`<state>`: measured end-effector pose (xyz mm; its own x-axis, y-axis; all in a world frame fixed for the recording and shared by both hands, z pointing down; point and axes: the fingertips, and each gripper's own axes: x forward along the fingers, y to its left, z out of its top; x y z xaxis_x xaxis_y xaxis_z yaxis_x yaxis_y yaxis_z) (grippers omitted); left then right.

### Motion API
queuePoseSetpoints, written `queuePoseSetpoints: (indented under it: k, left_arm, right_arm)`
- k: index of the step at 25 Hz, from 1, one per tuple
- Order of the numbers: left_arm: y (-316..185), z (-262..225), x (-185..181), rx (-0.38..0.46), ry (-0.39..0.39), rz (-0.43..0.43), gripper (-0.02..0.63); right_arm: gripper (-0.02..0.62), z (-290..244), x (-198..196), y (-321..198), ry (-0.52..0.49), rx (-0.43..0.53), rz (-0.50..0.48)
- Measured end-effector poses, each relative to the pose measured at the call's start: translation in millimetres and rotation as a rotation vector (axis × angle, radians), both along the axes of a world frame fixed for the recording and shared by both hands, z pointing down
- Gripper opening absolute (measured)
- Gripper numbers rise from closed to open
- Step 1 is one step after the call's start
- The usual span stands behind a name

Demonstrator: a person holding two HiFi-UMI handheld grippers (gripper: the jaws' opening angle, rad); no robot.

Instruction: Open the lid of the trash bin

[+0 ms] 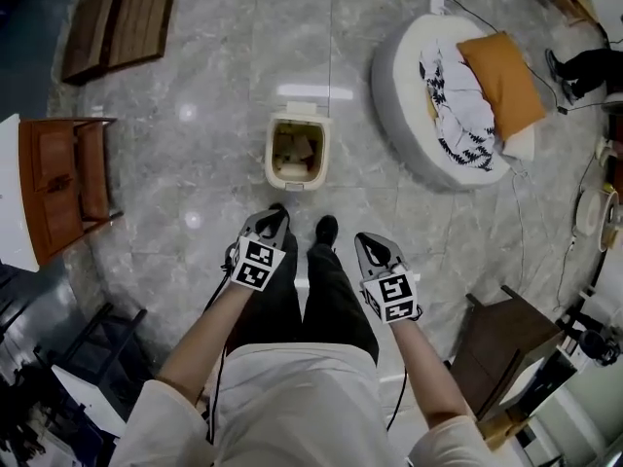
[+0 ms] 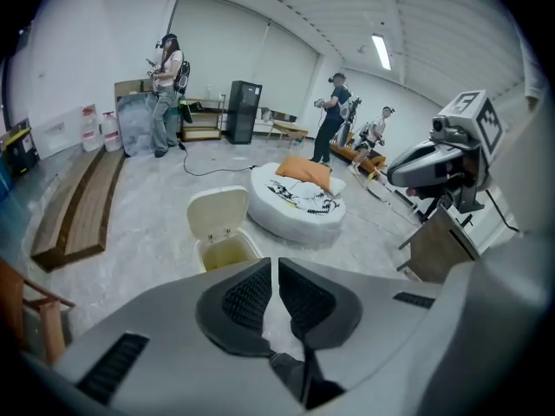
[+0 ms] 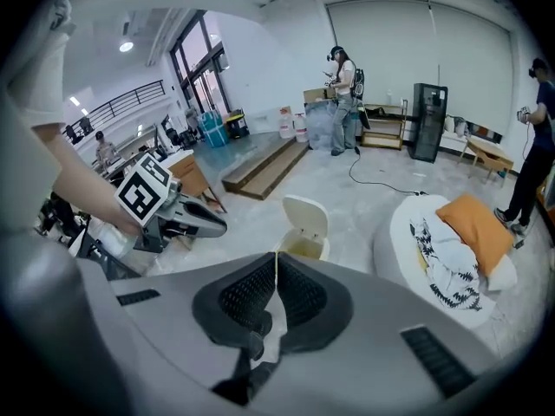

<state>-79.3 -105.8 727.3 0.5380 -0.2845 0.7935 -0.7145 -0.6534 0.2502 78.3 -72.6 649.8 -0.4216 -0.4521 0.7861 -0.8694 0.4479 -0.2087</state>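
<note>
The cream trash bin (image 1: pixel 295 177) stands on the marble floor ahead of my feet, its lid (image 1: pixel 303 91) swung up and back, so the inside shows. The left gripper view shows the bin (image 2: pixel 227 254) with its raised lid (image 2: pixel 219 212) beyond my left gripper (image 2: pixel 274 263). Those jaws stand almost together, with a thin slit and nothing in it. My right gripper (image 3: pixel 276 256) is shut and empty, with the bin (image 3: pixel 303 248) past its tips. In the head view, the left gripper (image 1: pixel 277 213) and right gripper (image 1: pixel 366 240) hang above my shoes, short of the bin.
A round white pet bed (image 1: pixel 409 115) with an orange cushion (image 1: pixel 500 82) lies right of the bin. A brown wooden chair (image 1: pixel 63 188) stands at the left, wooden benches (image 1: pixel 117 17) at far left, a dark stool (image 1: pixel 506 343) at the right. People (image 2: pixel 165 94) stand at the room's far side.
</note>
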Motion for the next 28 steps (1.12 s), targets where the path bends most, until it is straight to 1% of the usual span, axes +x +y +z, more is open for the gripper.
queuePoseSetpoints:
  k: [3, 7, 12, 14, 18, 21, 28]
  left_arm:
    - [2, -30, -9, 0.022, 0.016, 0.021, 0.035]
    - [3, -72, -17, 0.058, 0.052, 0.016, 0.029]
    - [5, -128, -27, 0.092, 0.133, -0.021, 0.025]
    - [7, -149, -32, 0.106, 0.151, -0.032, 0.023]
    - [11, -183, -42, 0.157, 0.169, -0.058, 0.02]
    - [15, -203, -44, 0.191, 0.169, -0.08, 0.018]
    - [25, -244, -30, 0.29, 0.195, -0.182, 0.017]
  right_arm:
    - [0.031, -21, -9, -1, -0.035, 0.009, 0.032]
    - [0.031, -50, -20, -1, -0.054, 0.046, 0.05]
    - [0.031, -88, -25, -3, -0.035, 0.109, 0.018]
    - [0.031, -101, -22, -5, -0.022, 0.13, 0.005]
    - [0.031, -126, -14, -12, -0.015, 0.181, -0.009]
    - [0.031, -140, -9, -16, -0.018, 0.212, -0.039]
    - [0.031, -165, 8, -14, -0.047, 0.251, -0.119]
